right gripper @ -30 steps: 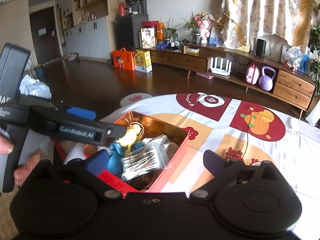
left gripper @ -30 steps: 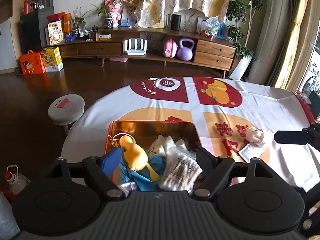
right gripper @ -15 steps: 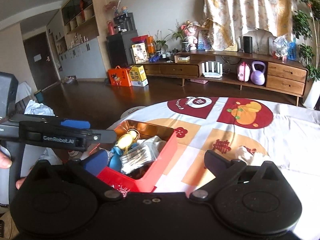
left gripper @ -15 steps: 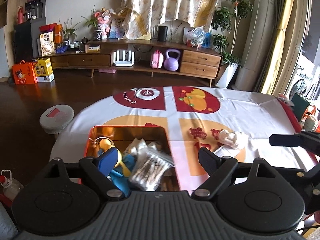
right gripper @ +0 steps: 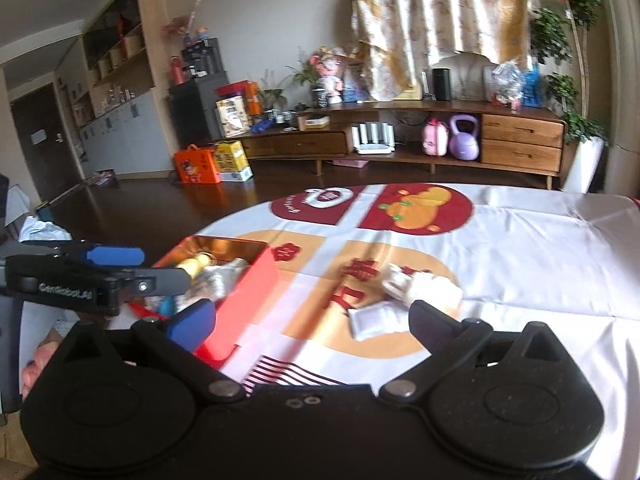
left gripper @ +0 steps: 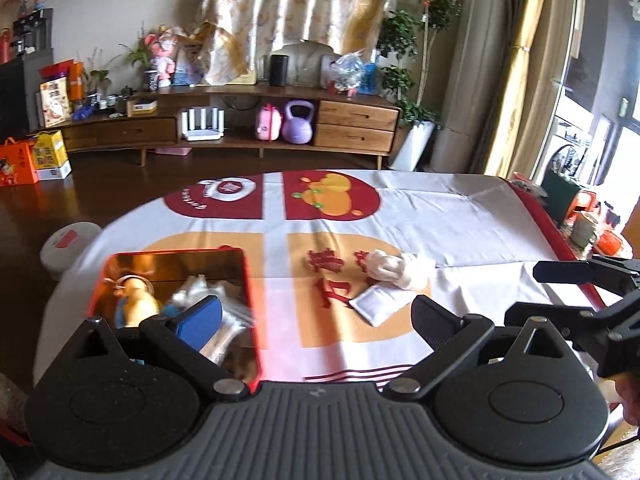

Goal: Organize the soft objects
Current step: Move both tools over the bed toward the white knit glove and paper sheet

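"GenRobot.AI" — white lettering on left gripper [right gripper: 160,278] finger, other print unreadable

A purple kettlebell [left gripper: 298,122] is sitting on the low wooden sideboard [left gripper: 356,120] beside a pink toy [left gripper: 265,127], with a white router [left gripper: 201,124] further left. A patterned curtain [left gripper: 296,12] is hanging above, and an orange gift box [right gripper: 197,165] is standing on the dark floor [right gripper: 132,204].

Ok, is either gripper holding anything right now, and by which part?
Nothing is held. The left gripper and the right gripper are both open and empty; the left's jaws have just been opening.
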Demonstrator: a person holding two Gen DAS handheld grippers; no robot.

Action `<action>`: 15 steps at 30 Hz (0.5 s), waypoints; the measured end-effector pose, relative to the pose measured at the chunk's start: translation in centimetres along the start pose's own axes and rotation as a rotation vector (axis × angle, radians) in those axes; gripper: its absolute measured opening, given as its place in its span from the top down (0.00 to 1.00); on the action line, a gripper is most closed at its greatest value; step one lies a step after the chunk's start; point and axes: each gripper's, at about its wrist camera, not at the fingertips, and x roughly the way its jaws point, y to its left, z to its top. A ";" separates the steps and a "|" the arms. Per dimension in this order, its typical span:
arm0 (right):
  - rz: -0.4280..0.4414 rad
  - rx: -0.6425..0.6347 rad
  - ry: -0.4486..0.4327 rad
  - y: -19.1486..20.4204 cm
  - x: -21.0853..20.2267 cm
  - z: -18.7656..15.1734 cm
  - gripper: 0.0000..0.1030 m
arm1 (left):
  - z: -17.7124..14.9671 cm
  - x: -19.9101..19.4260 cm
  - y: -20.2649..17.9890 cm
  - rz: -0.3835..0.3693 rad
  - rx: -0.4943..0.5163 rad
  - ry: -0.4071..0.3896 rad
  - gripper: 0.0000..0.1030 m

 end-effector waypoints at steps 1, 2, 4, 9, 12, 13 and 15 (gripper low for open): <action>-0.009 0.003 0.001 -0.4 -0.1 -0.1 0.00 | -0.1 0.3 -0.4 -0.008 -0.001 0.004 0.01; -0.016 0.004 0.002 -0.8 -0.1 -0.1 0.00 | -0.3 0.6 -0.8 -0.010 0.000 0.008 0.02; -0.029 0.008 0.002 -1.7 -0.2 -0.2 0.00 | -0.5 1.2 -1.6 -0.011 0.005 0.015 0.02; -0.055 0.018 0.006 -3.7 0.2 -0.2 0.00 | -0.7 3.0 -3.0 -0.053 0.010 0.047 0.01; -0.075 0.021 0.018 -4.8 0.9 -0.1 0.00 | -0.6 4.2 -4.0 -0.069 0.038 0.062 0.01; -0.081 0.020 0.022 -5.2 1.3 -0.1 0.00 | -0.6 4.7 -4.3 -0.074 0.040 0.065 0.01; -0.093 0.017 0.034 -5.9 1.9 0.0 0.00 | -0.4 5.6 -4.6 -0.084 0.038 0.068 0.01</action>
